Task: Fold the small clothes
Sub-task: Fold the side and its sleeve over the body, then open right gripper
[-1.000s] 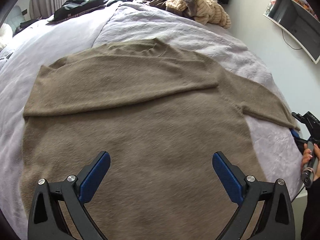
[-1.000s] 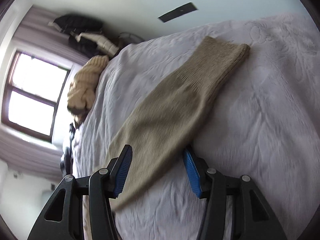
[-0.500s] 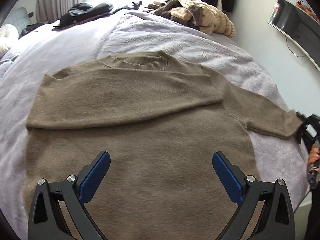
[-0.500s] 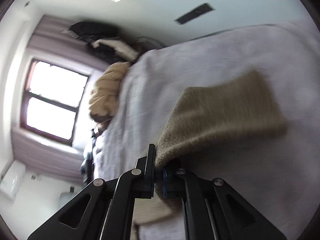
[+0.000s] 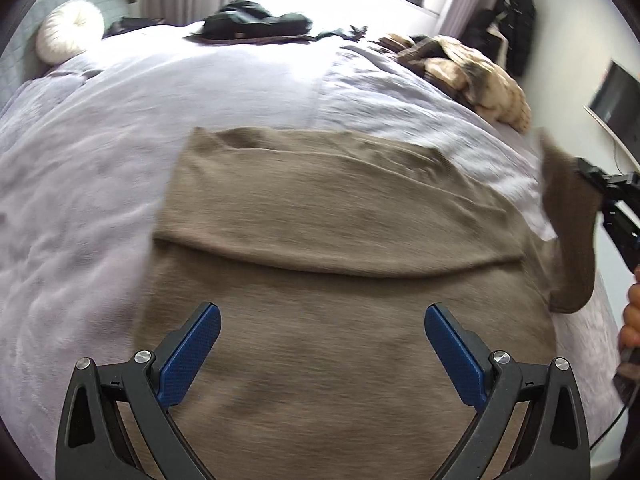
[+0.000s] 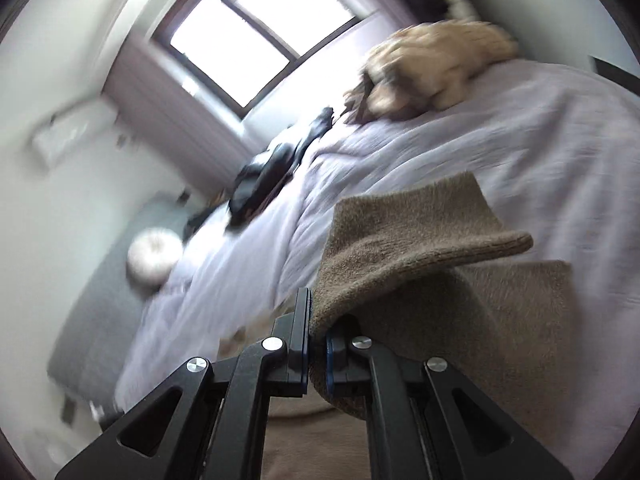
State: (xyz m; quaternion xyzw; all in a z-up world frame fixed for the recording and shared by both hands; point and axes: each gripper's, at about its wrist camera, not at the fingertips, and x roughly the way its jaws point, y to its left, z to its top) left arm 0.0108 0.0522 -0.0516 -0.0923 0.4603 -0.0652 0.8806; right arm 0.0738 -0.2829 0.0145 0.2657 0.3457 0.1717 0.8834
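Across the lilac quilted bed, my right gripper clamps the soft, floppy brown knitted sweater by its cuff while my left gripper hangs spread.

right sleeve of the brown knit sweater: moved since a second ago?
Yes. The sleeve, which lay flat on the lilac bedspread, now hangs lifted off it, pinched in the right gripper and swung toward the sweater's body.

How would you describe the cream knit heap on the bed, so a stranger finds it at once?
Start at the bed with its pale lilac cover. Look to its far right corner, below the dark clothes hanging on the wall. The heap is cream and ribbed; the sweater nearby lies flat and brown.
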